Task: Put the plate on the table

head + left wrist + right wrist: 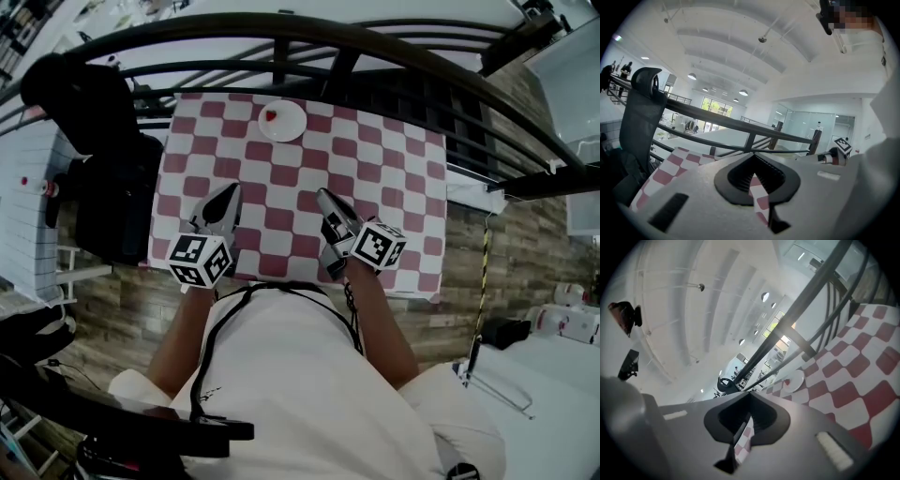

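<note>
Head view. Table (394, 178) under a red-and-white checked covering, seen from steeply above. A dark railing (375, 42) curves along its far edge, and a black office chair (98, 150) stands at its left side. The white plate (281, 121) lies on the table at the far edge, just inside the railing, with a small red item (271, 116) on it. The left gripper (228, 193) and right gripper (324, 196) are held side by side above the near half of the table, well apart from the plate. Each carries its marker cube toward the person.

Left gripper view. The jaws are closed against each other and grip no object; a thin slit between them shows the checked surface beyond. The office chair (642, 112) rises at left, and the railing (740, 125) crosses behind. The right gripper's marker cube (843, 146) appears at right, beside the person's white clothing.

Right gripper view. The jaws are likewise pressed together, holding no object. The view is rolled, so the table (853, 357) slants up the right side. The plate (794, 379) rests on the table near the railing (820, 287), ahead of the jaws and apart from them.
</note>
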`<control>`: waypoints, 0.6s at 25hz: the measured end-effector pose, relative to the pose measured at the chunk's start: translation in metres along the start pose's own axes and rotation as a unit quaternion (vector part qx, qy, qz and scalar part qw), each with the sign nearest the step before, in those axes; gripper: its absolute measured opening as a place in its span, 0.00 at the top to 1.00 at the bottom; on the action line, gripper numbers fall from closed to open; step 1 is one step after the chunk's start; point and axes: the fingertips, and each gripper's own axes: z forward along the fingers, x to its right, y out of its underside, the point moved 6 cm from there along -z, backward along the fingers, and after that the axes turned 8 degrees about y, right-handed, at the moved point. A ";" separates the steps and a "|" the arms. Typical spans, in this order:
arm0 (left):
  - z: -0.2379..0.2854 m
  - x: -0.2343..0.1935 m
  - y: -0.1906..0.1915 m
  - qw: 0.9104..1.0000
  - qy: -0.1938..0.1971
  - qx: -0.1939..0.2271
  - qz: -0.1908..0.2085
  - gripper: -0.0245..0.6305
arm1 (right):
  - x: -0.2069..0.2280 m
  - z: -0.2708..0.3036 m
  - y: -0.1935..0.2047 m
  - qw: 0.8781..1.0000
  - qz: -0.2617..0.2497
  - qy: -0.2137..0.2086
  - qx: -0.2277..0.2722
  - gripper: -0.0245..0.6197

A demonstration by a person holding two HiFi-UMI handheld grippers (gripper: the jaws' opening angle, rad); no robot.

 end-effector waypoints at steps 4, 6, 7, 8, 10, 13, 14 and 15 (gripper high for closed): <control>-0.008 0.010 -0.005 1.000 0.016 -0.001 0.010 0.96 | -0.022 -0.020 -0.004 0.999 -0.032 -0.015 0.019 0.95; -0.012 0.016 -0.007 1.000 0.023 -0.001 0.014 0.96 | -0.030 -0.029 -0.003 0.998 -0.049 -0.019 0.022 0.95; -0.014 0.018 -0.009 1.000 0.026 -0.001 0.015 0.96 | -0.033 -0.033 -0.003 0.998 -0.055 -0.020 0.023 0.95; -0.016 0.020 -0.010 0.999 0.029 0.000 0.016 0.96 | -0.036 -0.036 -0.003 0.998 -0.060 -0.021 0.025 0.95; -0.019 0.021 -0.012 0.999 0.032 0.003 0.017 0.96 | -0.040 -0.042 -0.002 0.997 -0.072 -0.023 0.029 0.95; -0.021 0.020 -0.013 0.999 0.032 0.004 0.020 0.96 | -0.042 -0.046 -0.002 0.996 -0.080 -0.023 0.031 0.95; -0.022 0.019 -0.013 0.999 0.031 0.003 0.020 0.96 | -0.041 -0.046 -0.001 0.996 -0.081 -0.022 0.031 0.95; -0.022 0.019 -0.012 0.999 0.030 0.003 0.020 0.96 | -0.040 -0.046 0.000 0.996 -0.082 -0.020 0.031 0.95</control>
